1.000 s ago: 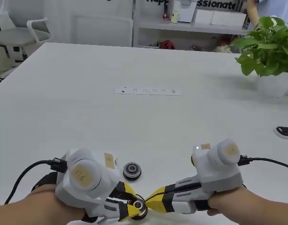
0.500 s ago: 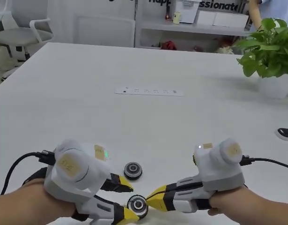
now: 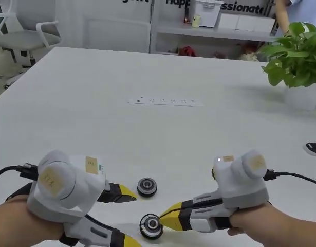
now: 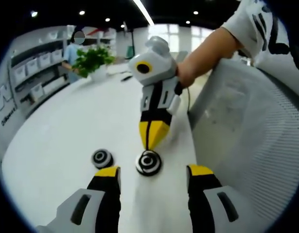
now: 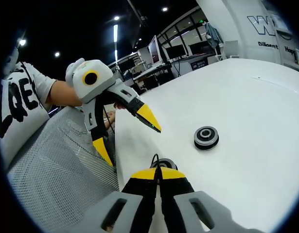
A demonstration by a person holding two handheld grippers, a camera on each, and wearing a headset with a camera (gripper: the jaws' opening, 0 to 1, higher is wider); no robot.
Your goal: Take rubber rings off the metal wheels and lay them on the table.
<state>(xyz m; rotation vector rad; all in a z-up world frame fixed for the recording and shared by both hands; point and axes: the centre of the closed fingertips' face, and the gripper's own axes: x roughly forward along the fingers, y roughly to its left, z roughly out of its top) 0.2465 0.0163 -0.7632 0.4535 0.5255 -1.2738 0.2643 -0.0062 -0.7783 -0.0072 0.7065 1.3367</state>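
Right gripper (image 3: 166, 216): jaws closed, tips against the rim of the near metal wheel (image 3: 151, 226), which lies flat by the near edge of the tabletop (image 3: 163, 139); cannot tell whether they nip its rubber ring. Left gripper (image 3: 132, 218): jaws spread wide, empty, facing that wheel from the other side; second wheel (image 3: 146, 187) just beyond. Judged step: stripping the first ring. Next, the left gripper should probably clamp the wheel steady while the right peels the ring away.
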